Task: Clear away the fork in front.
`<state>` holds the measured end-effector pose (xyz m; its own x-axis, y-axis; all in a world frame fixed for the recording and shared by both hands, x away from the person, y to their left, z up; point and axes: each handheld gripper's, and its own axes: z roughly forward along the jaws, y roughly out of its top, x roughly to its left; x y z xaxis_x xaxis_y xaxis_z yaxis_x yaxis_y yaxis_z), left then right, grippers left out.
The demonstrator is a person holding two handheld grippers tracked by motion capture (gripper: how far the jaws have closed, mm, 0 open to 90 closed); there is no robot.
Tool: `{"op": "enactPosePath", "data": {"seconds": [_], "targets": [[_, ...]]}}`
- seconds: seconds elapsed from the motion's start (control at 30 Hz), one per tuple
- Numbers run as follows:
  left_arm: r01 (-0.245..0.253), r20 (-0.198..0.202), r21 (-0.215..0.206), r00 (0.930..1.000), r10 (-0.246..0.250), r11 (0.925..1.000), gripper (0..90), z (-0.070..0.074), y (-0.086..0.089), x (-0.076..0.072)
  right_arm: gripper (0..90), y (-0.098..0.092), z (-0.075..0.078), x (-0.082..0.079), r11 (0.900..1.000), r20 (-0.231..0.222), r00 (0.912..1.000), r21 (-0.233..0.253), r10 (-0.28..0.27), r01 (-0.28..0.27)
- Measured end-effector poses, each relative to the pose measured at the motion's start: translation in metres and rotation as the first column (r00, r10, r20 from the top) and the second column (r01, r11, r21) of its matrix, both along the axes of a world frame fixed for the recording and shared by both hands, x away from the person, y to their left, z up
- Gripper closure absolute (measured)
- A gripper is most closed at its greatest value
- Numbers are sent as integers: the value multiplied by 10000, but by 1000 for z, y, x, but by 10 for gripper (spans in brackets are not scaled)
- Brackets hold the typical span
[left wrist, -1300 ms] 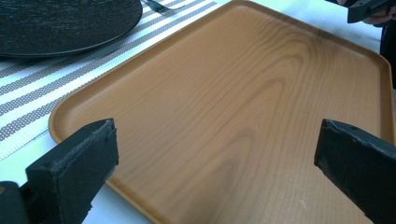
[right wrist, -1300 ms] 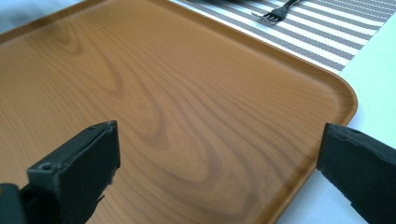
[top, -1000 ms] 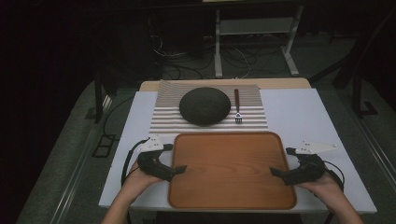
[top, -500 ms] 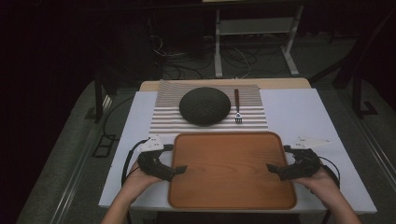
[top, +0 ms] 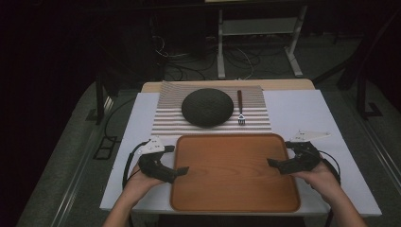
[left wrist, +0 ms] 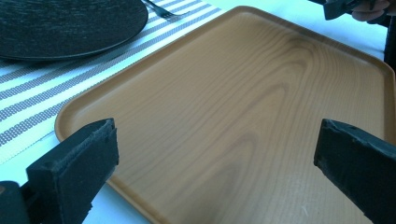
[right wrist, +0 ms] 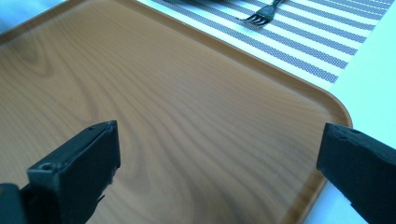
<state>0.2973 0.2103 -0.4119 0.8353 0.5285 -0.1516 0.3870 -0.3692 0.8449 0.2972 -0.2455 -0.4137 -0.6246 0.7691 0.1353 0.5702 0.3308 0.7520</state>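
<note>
Reaching in from each side, the left gripper (top: 182, 170) and right gripper (top: 270, 162) (jaws wide apart, holding nothing) hovered over the wooden tray (top: 234, 172) at the table's (top: 302, 113) near edge; the right one had moved inward since before.

No text, label, brand or number can be read anywhere: the wooden tray (top: 235, 172), the striped placemat (top: 170, 118) and the dark plate (top: 207, 107) bear no writing.
</note>
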Motion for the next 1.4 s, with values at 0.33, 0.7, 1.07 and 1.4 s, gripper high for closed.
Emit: {"op": "enactPosePath", "data": {"seconds": [0.33,0.7,1.07,1.4], "targets": [[-20,-19,19,10000,20,10000,0,-1,-3,0,0,7,-4,12,9996,-256,9996,-272,90,-97],[11,46,54,10000,-11,10000,0,-1,-4,0,0,12,2,28,9997,-247,9997,-243,-82,76],[-11,51,99,10000,10,10000,0,-1,-4,0,0,18,4,44,9994,-359,9992,-308,-173,162],[24,74,106,10000,-25,9999,0,-1,-5,-1,0,23,7,59,9991,-333,9991,-340,-248,237]]}}
